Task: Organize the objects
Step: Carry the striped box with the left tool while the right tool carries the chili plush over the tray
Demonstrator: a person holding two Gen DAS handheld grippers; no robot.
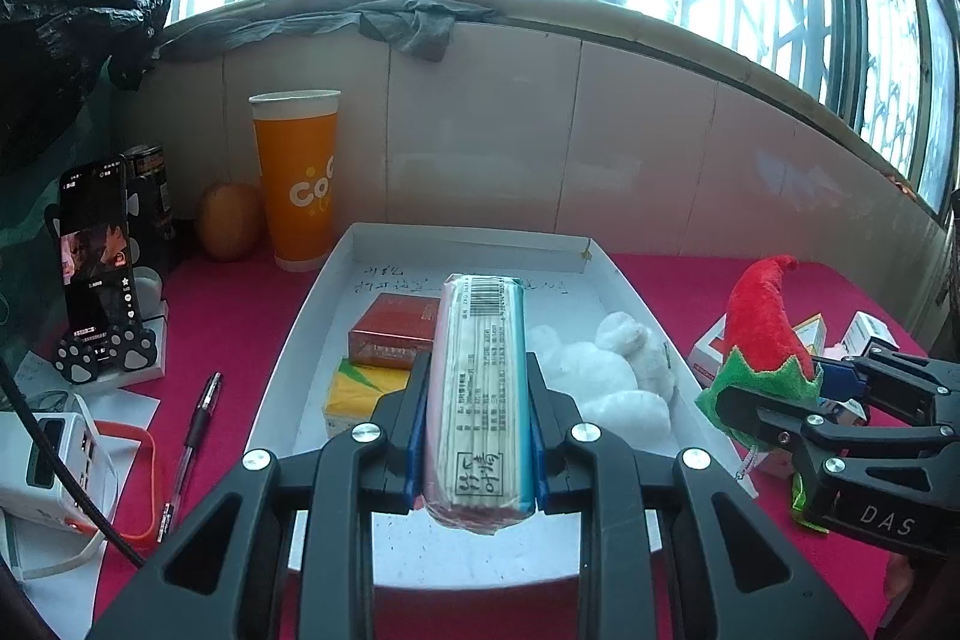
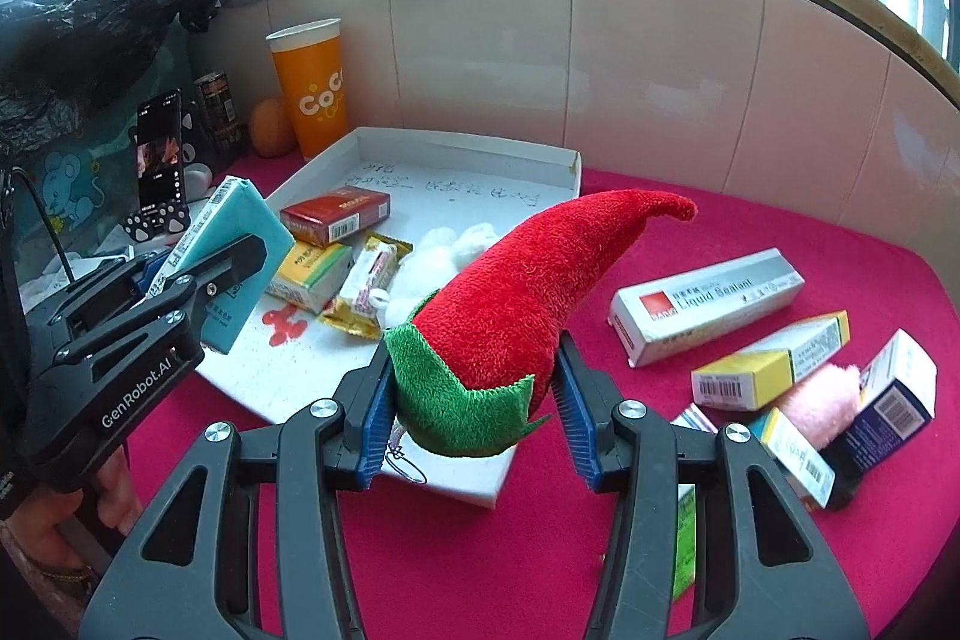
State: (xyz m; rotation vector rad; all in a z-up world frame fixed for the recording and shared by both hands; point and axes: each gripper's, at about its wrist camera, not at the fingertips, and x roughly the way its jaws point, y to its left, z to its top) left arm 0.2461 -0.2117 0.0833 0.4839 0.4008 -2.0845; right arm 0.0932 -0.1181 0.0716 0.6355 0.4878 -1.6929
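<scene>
Left gripper (image 1: 477, 394) clamped on tissue pack (image 1: 480, 388), frame centre over white tray (image 1: 288, 334); right gripper (image 2: 474, 388) pinching plush chili (image 2: 528, 298), lower centre

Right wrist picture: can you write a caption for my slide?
Right gripper clamps a red and green plush hat above the white tray; left gripper grips a tissue pack.

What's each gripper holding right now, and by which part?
Left gripper clamps the long pink-and-blue tissue pack across its near end. Right gripper grips the red plush elf hat at its green brim.
</scene>
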